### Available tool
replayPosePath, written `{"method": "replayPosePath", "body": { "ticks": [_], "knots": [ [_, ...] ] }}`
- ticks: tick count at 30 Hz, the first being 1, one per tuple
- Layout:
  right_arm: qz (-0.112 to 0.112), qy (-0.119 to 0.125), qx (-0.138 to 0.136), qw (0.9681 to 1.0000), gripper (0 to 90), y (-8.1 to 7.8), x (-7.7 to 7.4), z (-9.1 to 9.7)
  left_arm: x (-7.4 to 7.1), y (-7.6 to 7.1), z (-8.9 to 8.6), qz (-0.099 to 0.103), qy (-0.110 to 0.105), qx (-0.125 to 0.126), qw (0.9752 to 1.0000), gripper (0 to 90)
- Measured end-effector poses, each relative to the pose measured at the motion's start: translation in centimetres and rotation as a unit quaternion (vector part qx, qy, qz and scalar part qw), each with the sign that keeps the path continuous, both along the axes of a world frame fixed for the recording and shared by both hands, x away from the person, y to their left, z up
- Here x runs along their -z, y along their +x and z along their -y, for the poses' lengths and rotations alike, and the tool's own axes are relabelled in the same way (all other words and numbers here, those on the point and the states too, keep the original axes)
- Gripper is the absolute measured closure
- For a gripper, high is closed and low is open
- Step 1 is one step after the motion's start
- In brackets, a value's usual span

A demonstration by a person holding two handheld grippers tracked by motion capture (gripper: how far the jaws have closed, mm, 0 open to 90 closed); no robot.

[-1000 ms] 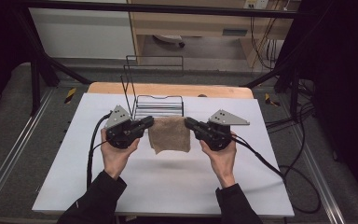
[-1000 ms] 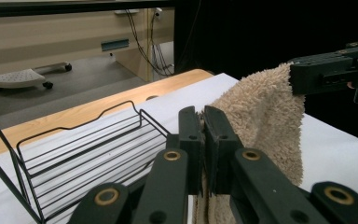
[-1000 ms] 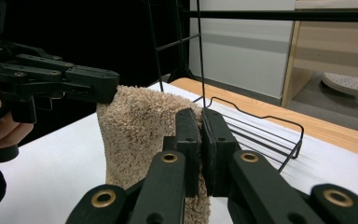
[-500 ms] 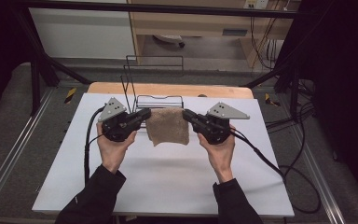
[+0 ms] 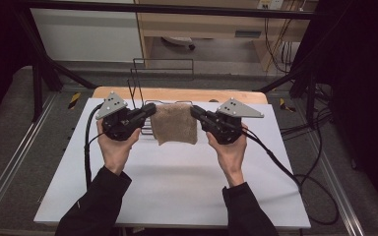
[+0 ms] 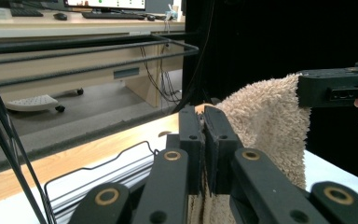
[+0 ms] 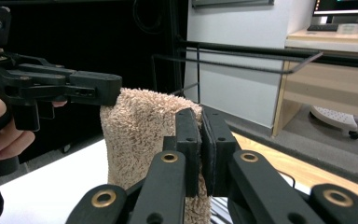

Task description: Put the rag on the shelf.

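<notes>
A small tan terry towel (image 5: 175, 124) hangs folded between my two grippers, lifted above the white table (image 5: 177, 187). The left gripper (image 5: 151, 110) is shut on the towel's upper left corner, and in the left gripper view the cloth (image 6: 270, 121) is pinched between the closed jaws. The right gripper (image 5: 195, 112) is shut on the upper right corner, where the towel (image 7: 142, 126) droops from its jaws in the right gripper view. Behind the towel stands a black wire rack (image 5: 162, 73) with thin upper rails (image 6: 88, 46).
The rack's wire base (image 6: 102, 172) rests on the table by a wooden board (image 5: 177, 93) at the far edge. Black cables (image 5: 295, 172) trail from both grippers over the table. A black frame surrounds the workspace, with desks and a cabinet beyond it.
Both grippers have carried the towel away from me, toward the wire rack, and lifted it somewhat. Both stay shut on its corners.
</notes>
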State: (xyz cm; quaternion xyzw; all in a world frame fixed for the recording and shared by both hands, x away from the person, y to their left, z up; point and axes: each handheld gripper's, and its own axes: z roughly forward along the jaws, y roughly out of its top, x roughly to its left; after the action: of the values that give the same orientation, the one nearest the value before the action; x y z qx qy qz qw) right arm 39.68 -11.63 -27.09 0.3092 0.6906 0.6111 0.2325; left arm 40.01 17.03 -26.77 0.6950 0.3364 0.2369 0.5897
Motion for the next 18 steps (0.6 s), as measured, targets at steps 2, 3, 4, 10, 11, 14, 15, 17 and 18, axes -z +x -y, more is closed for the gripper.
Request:
{"method": "replayPosePath", "body": {
  "ticks": [2,3,4,10,11,14,15,17,18],
  "knots": [
    [0.004,0.0,0.001,1.0,86.8,0.1,-0.4,-0.1,-0.3,0.1,-0.1,0.003,-0.002,-0.002,1.0,86.4],
    [0.007,0.0,0.002,1.0,86.8,0.1,-0.7,-0.3,-0.4,0.1,-0.1,0.004,-0.003,-0.003,1.0,86.5],
    [0.007,0.0,0.002,1.0,86.8,0.1,-0.7,-0.3,-0.6,0.2,-0.2,0.005,-0.004,-0.004,1.0,86.5],
    [0.018,0.0,0.004,0.9998,86.8,0.4,-1.5,-0.7,-1.3,0.6,-0.4,0.012,-0.014,-0.01,0.9998,86.5],
    [0.02,0.001,0.004,0.9998,86.8,0.5,-1.6,-0.7,-1.5,0.6,-0.5,0.013,-0.016,-0.011,0.9997,86.4],
    [0.024,0.003,0.006,0.9997,86.8,0.7,-2.0,-0.9,-1.9,0.8,-0.6,0.018,-0.019,-0.013,0.9996,86.5],
    [0.027,0.003,0.006,0.9996,86.8,0.8,-2.2,-1.0,-2.0,0.9,-0.7,0.02,-0.021,-0.013,0.9995,86.5],
    [0.03,0.006,0.008,0.9995,86.8,0.9,-2.4,-1.0,-2.3,1.0,-0.8,0.025,-0.023,-0.013,0.9993,86.5],
    [0.03,0.007,0.008,0.9995,86.8,1.0,-2.5,-1.0,-2.4,1.0,-0.8,0.026,-0.024,-0.013,0.9993,86.5]
  ]
}}
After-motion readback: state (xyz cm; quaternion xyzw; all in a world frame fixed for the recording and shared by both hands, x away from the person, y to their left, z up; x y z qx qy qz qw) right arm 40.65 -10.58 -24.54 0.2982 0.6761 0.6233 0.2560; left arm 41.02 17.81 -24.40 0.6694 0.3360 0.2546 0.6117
